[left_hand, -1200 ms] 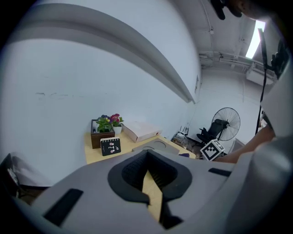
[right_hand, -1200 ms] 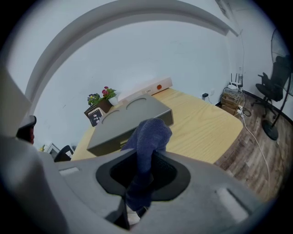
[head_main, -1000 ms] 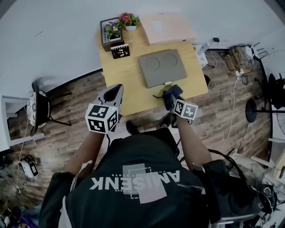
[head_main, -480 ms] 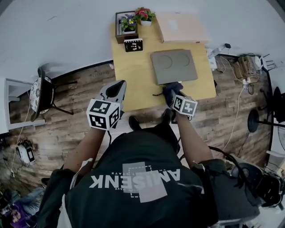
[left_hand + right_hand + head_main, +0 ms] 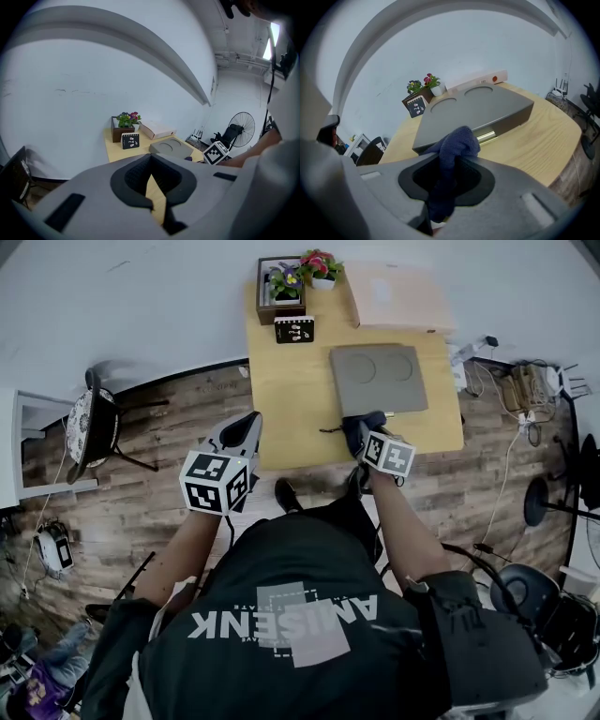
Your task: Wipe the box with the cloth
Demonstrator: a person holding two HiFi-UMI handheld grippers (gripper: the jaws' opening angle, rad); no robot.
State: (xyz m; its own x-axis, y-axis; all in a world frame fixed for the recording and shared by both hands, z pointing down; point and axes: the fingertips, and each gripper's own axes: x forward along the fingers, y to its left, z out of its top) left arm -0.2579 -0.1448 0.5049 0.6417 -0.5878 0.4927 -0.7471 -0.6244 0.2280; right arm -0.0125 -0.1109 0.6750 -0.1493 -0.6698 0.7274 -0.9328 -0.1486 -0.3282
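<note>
1. While the box [image 5: 380,379] is waiting to be wiped, the cloth [image 5: 457,145] is being clamped, bunched, in the jaws of the right gripper [image 5: 361,432], so a soft wad is being presented to it.
2. The cloth is being held just before the box's near side, beside its latch [image 5: 487,136]; contact is not being shown clearly.
3. The left gripper [image 5: 246,423], jaws together on nothing, is being held well left of the box, probably being spared.

A light wooden table [image 5: 291,399] stands against the white wall. A flat grey box [image 5: 378,379] lies near its right edge, a pale pink box [image 5: 398,298] far right, and a dark flower planter [image 5: 279,289], a white flowerpot [image 5: 321,266] and a black card [image 5: 294,329] far left.
</note>
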